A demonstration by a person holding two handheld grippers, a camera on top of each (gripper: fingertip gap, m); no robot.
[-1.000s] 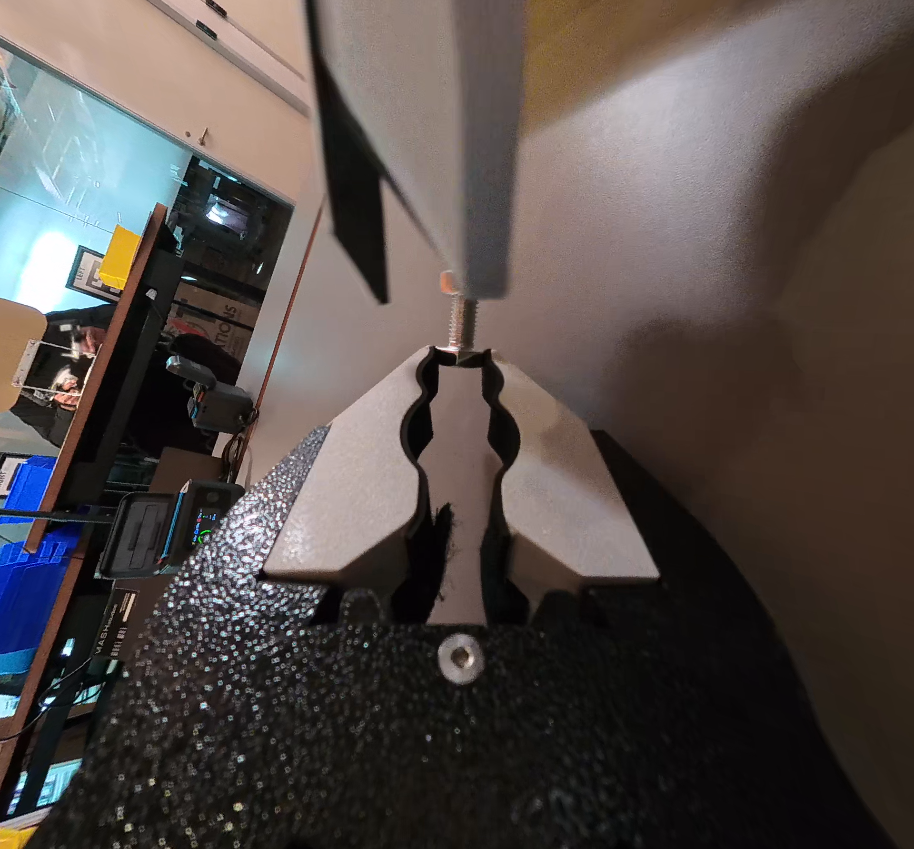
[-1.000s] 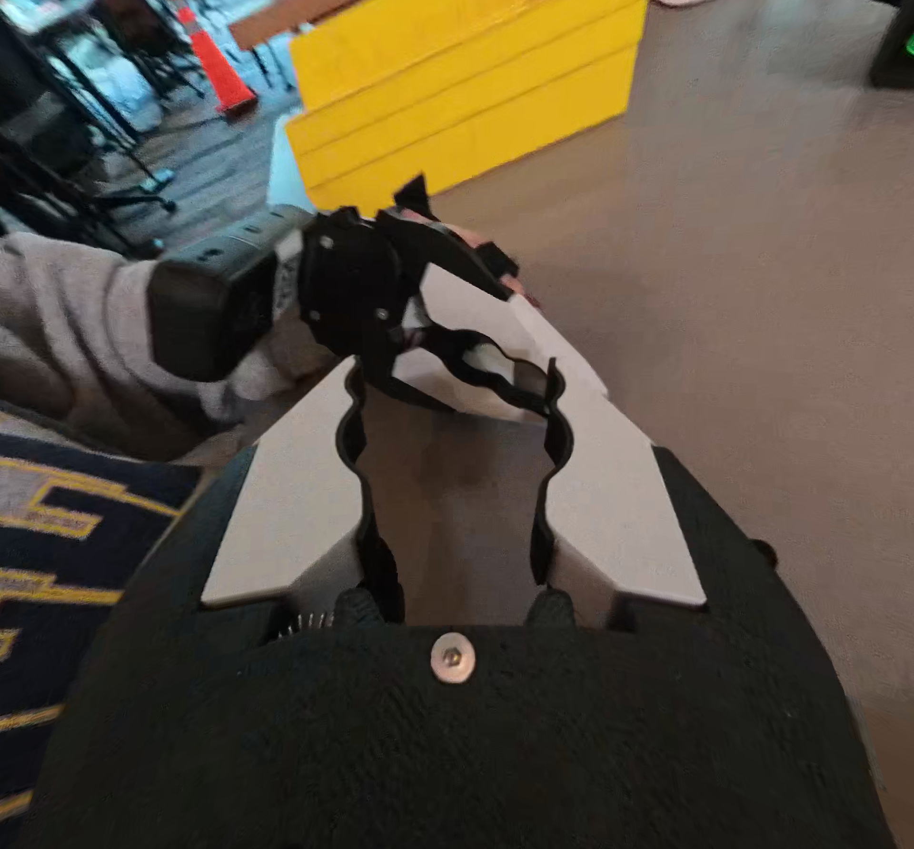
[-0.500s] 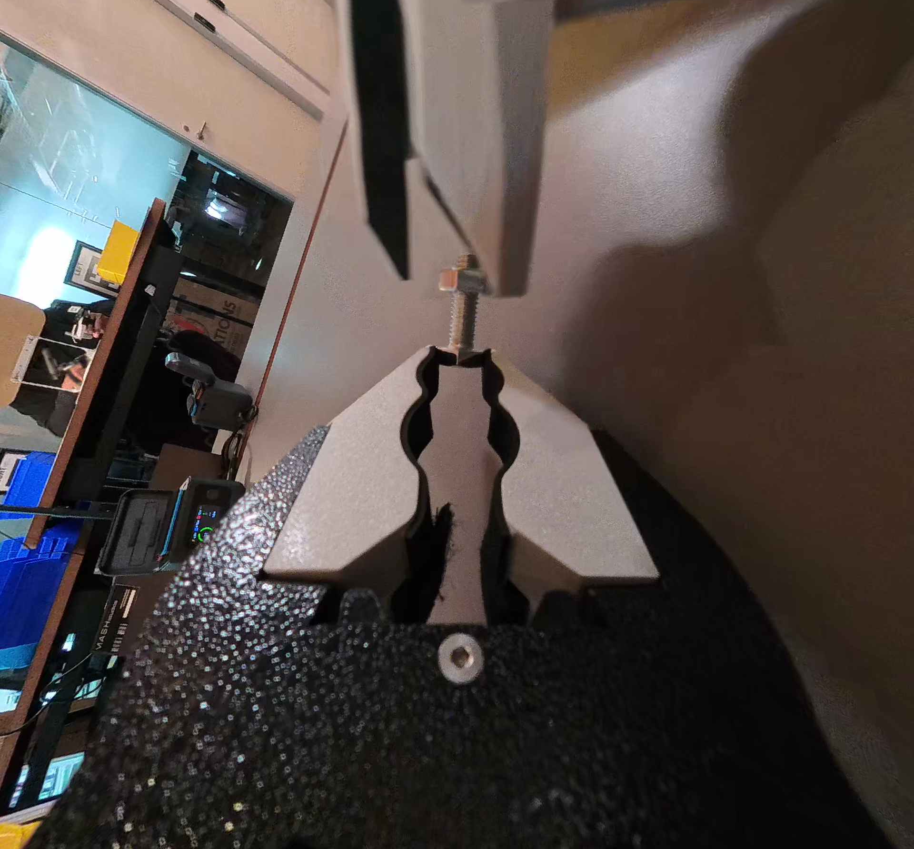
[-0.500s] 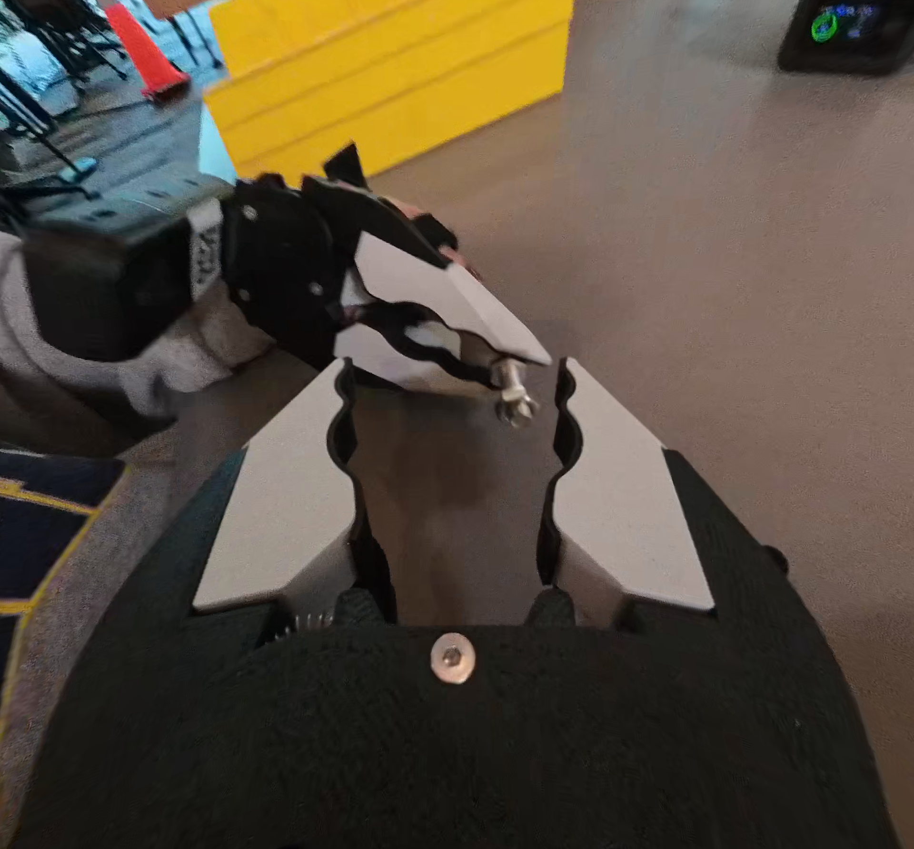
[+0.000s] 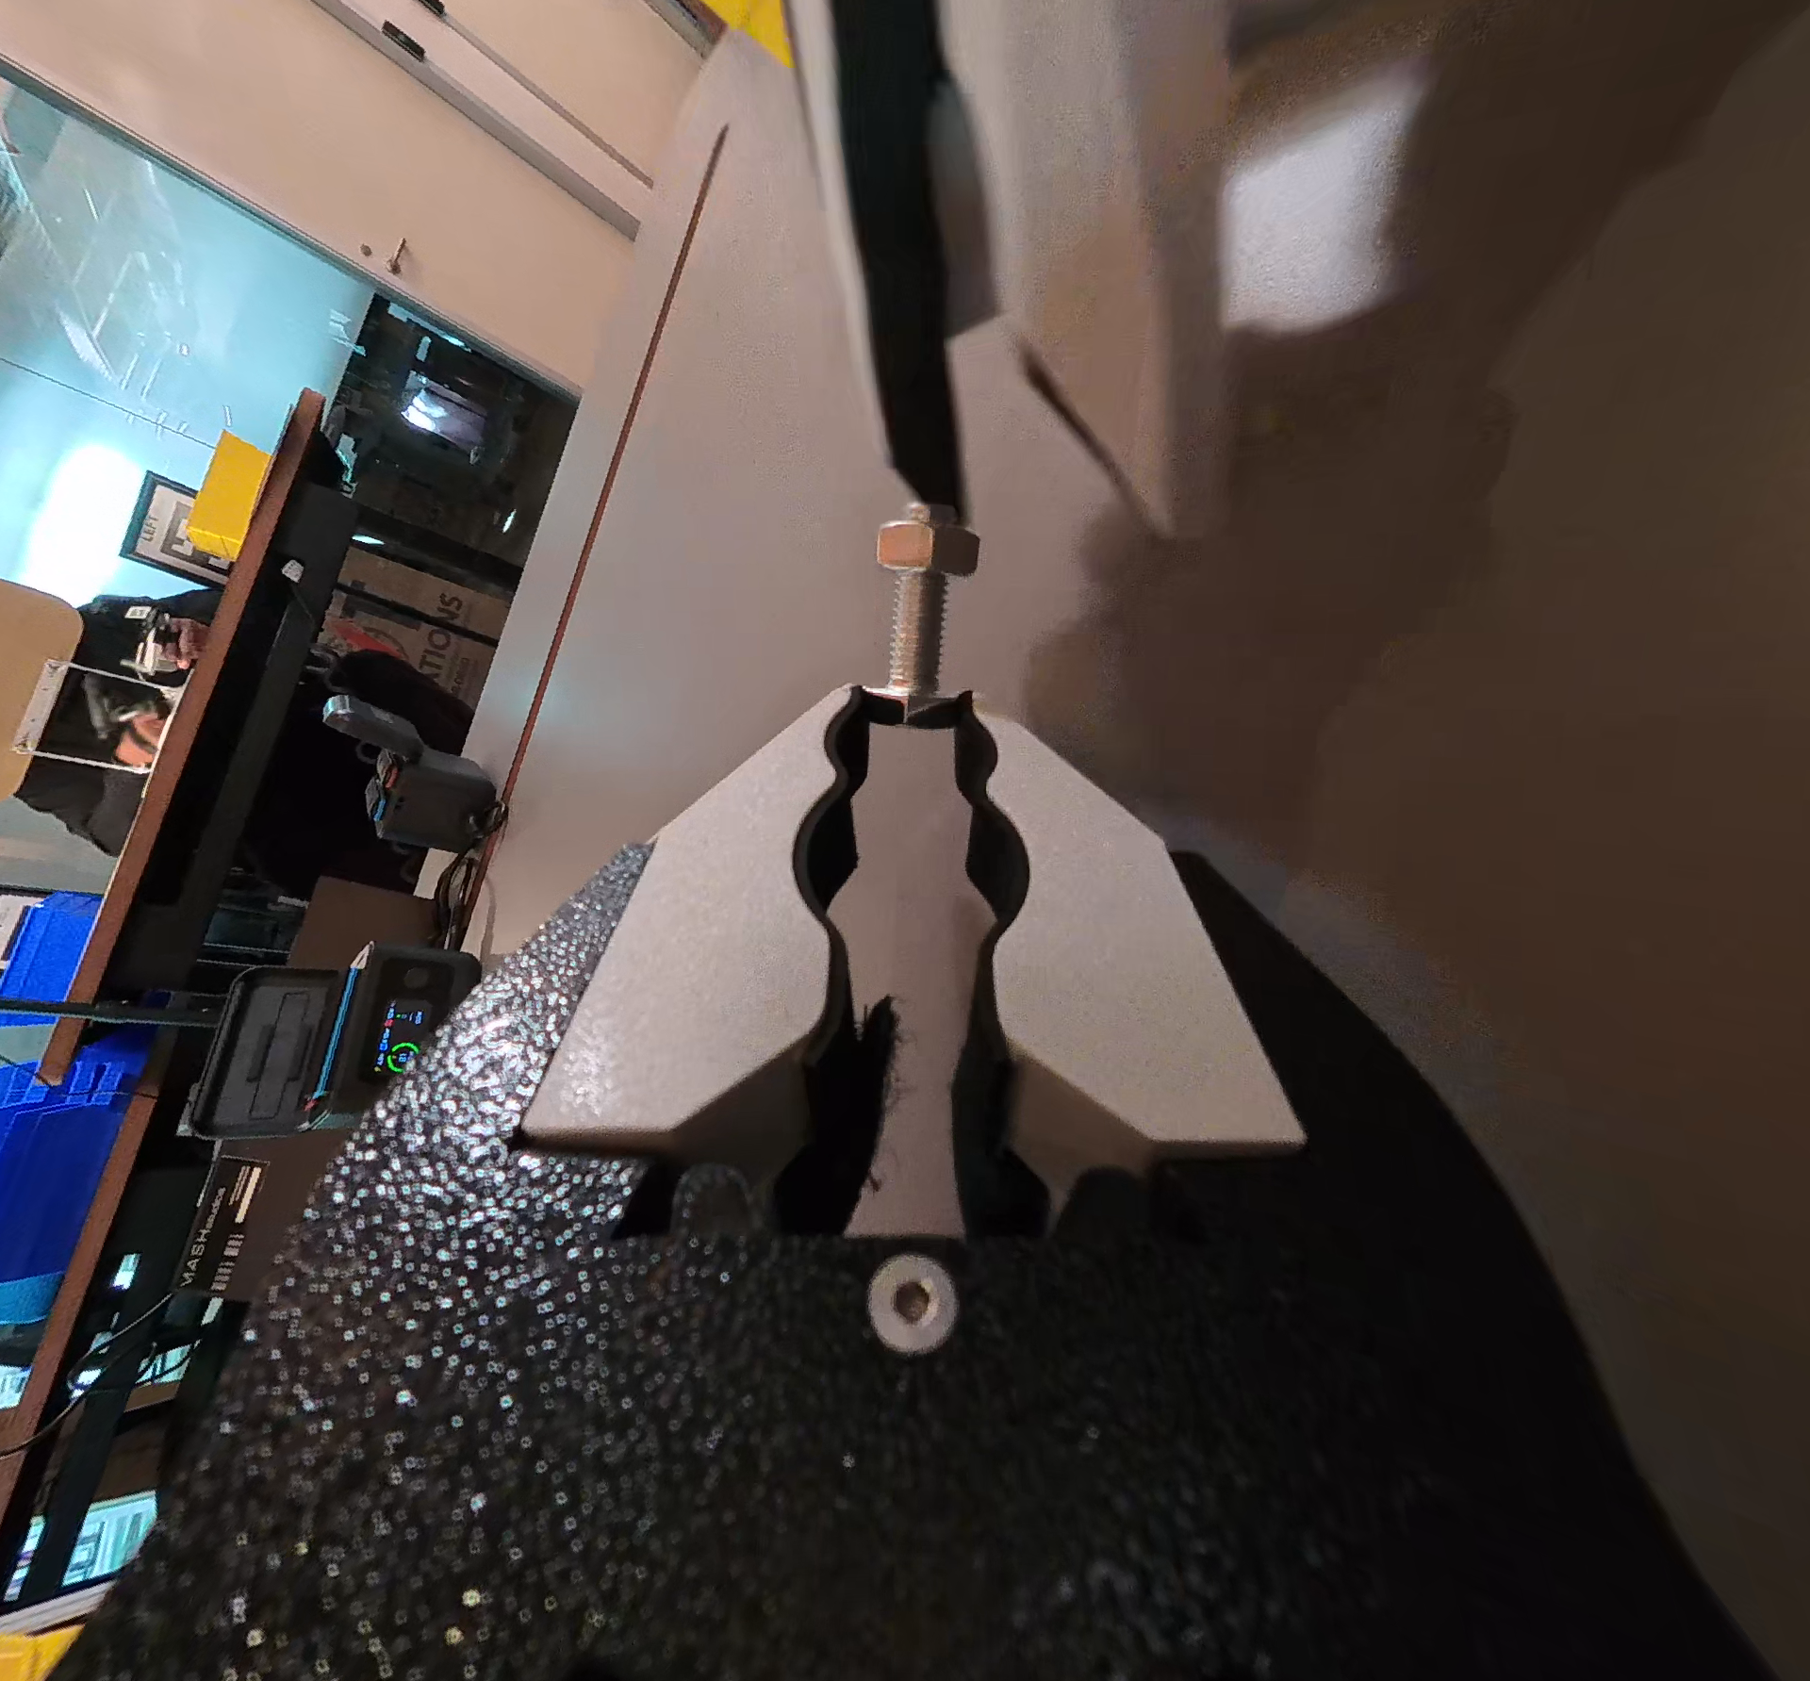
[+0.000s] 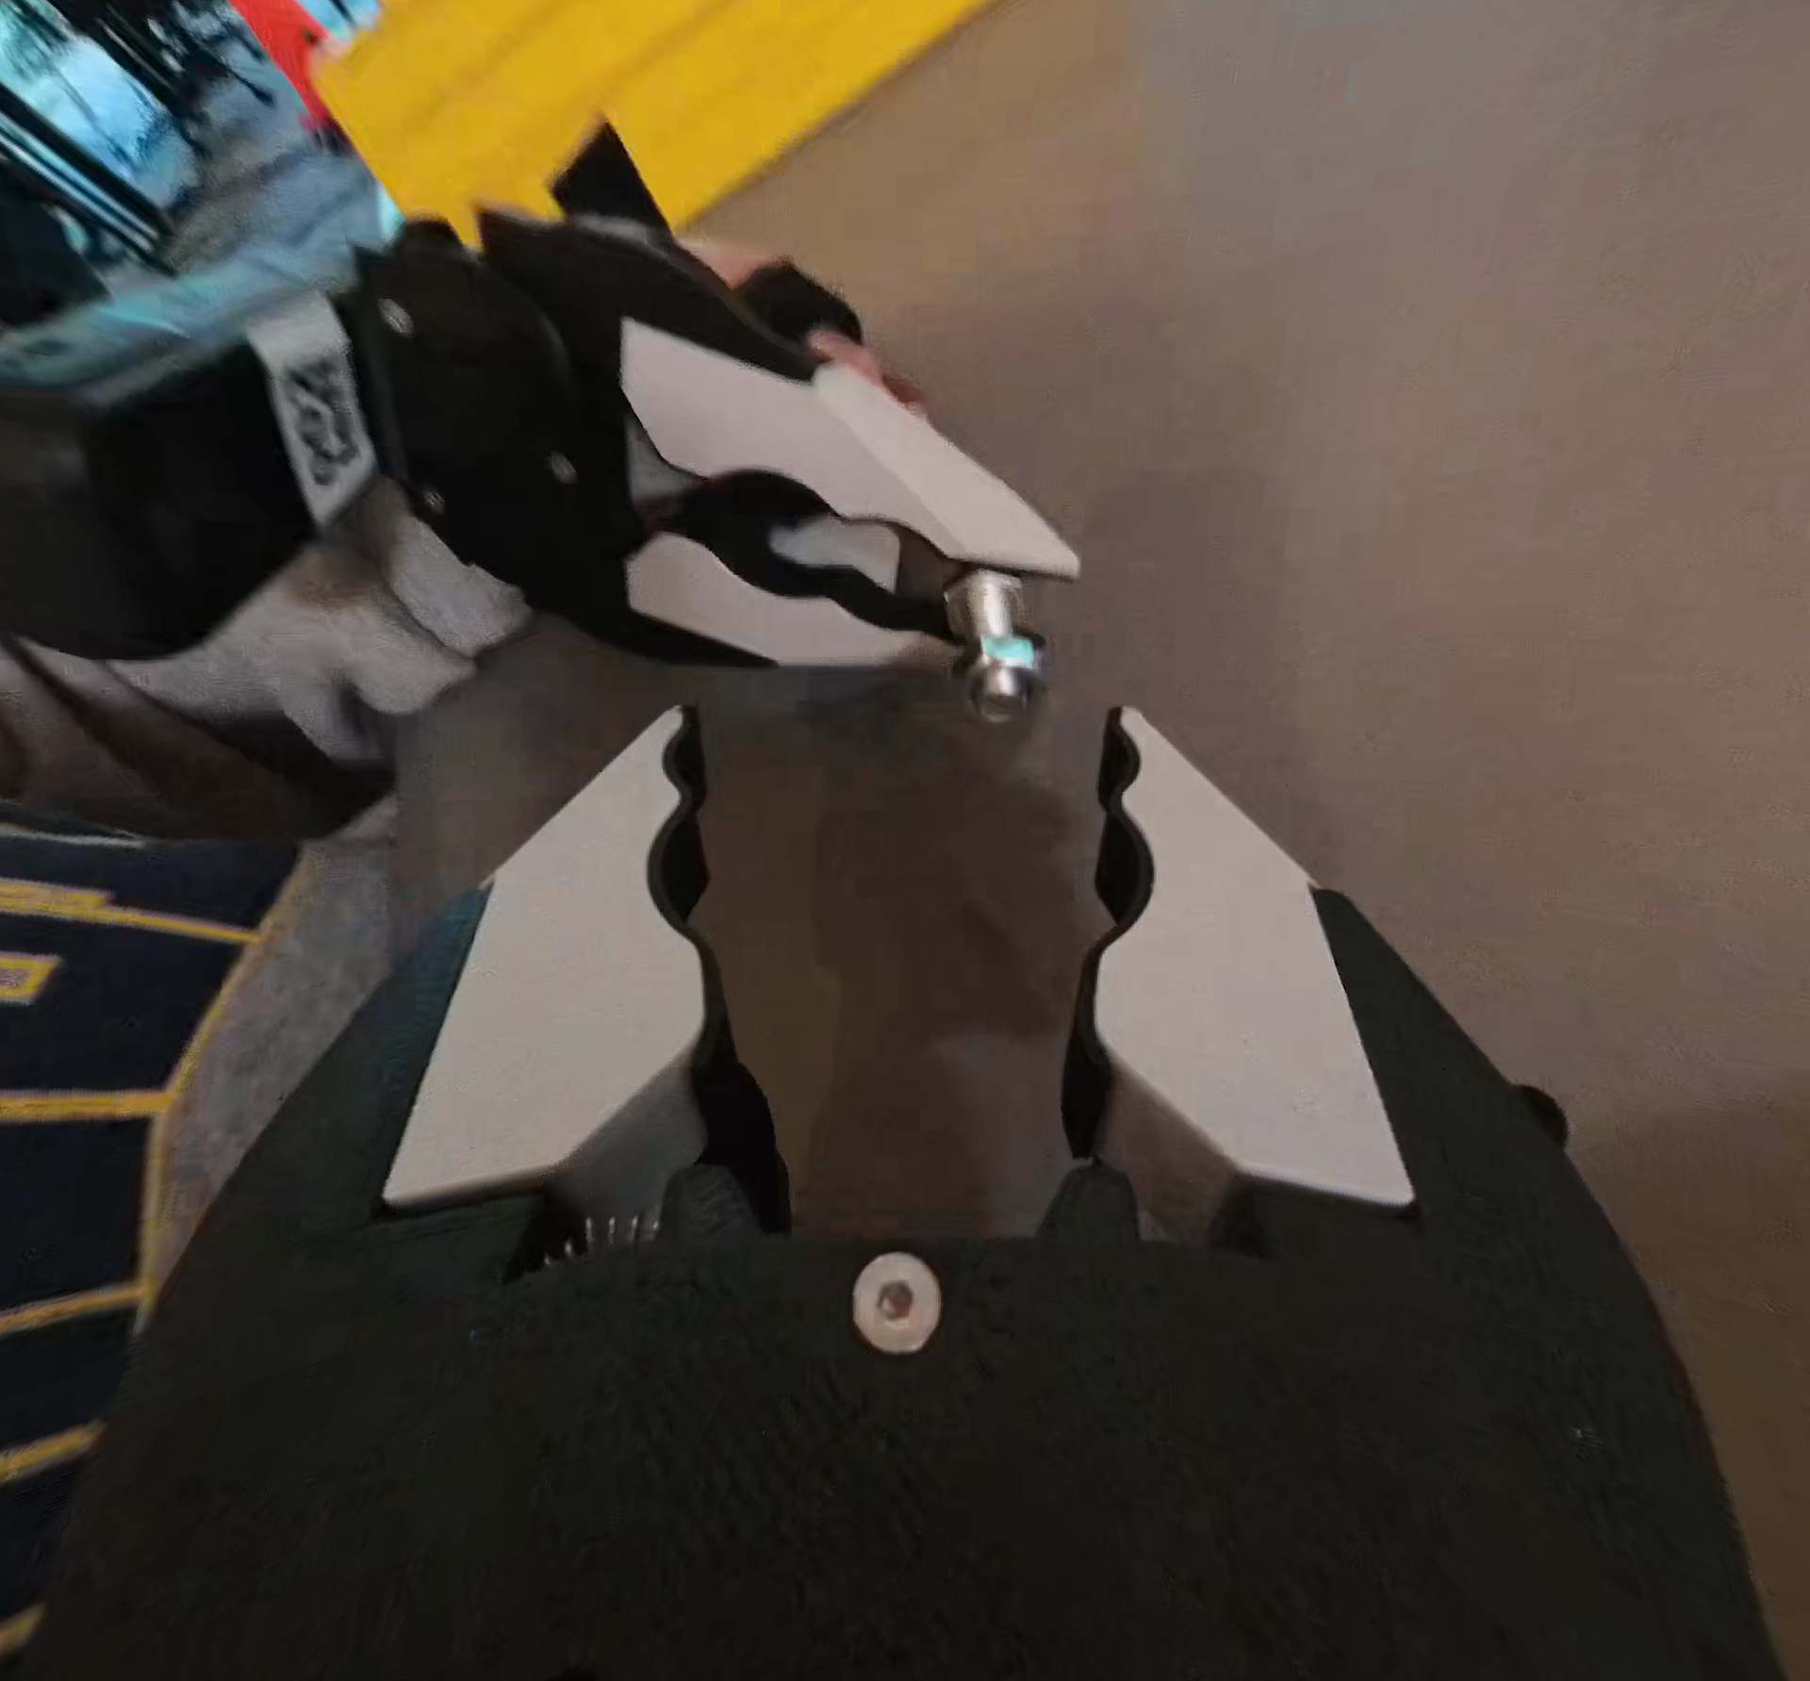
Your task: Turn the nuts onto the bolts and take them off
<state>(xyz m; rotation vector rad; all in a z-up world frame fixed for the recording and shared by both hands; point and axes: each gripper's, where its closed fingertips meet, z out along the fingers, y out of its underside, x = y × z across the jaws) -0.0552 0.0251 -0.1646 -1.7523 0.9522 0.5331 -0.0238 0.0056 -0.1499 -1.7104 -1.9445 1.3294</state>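
Note:
My left gripper (image 5: pixel 916 703) is shut on the head of a silver bolt (image 5: pixel 913 630) whose threaded shaft points away from the camera. A hex nut (image 5: pixel 928 549) sits near the bolt's far end. The right gripper's grey fingers (image 5: pixel 1077 214) hang blurred just beyond the nut, not touching it. In the right wrist view my right gripper (image 6: pixel 901 733) is open and empty. The left gripper (image 6: pixel 979 601) comes in from the left above it, holding the bolt (image 6: pixel 989 615) with the nut (image 6: pixel 1009 654) just above the gap between my right fingers.
A yellow bin (image 6: pixel 686 37) stands at the back of the grey-brown table (image 6: pixel 1420 459). A person's grey sleeve (image 6: pixel 323 635) holds the left gripper. A small black device with a lit screen (image 5: pixel 323 1046) sits at the table's edge. One gripper's finger ends stand about 5 centimetres off the other's.
The right gripper has drawn back off the nut, which now shows in full on the bolt's end. The left gripper with the bolt has shifted right, over the right gripper's gap.

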